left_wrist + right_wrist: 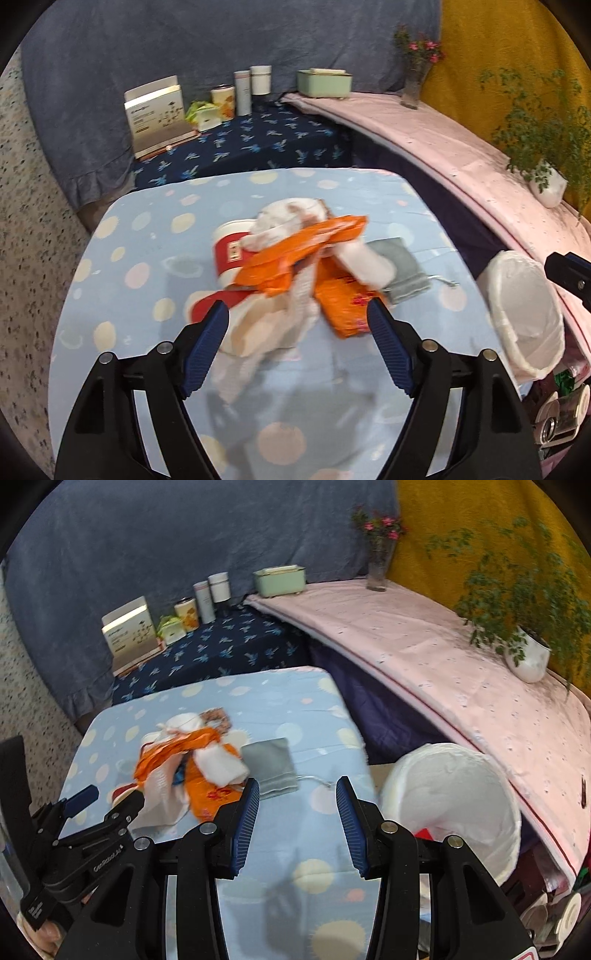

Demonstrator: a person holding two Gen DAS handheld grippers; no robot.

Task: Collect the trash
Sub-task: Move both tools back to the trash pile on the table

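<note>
- The left gripper (297,317) has its jaws spread wide, nothing pressed between the blue ribbed pads; no earlier view is at hand to compare.
- Between and just beyond those jaws lies the heap of trash on the tabletop: crumpled orange foil wrappers (295,254), wadded white tissues (303,306) and two red-and-white paper cups lying on their sides (231,254).
- The right gripper (297,790) holds its jaws partly apart over bare cloth, gripping nothing; the pile sits to its left, close to the left pad.
- A flat grey drawstring pouch (273,768) lies just beyond the right jaws, touching the heap's right edge.
- The tabletop wears a pale blue cloth with cream and pink dots (295,709).
- A round bin lined with a white plastic bag (454,797) stands just off the tabletop's right edge, tilted in view, beside the right gripper.
- Farther back a pink-covered ledge (424,646) carries a potted green plant in a white pot (528,657).
</note>
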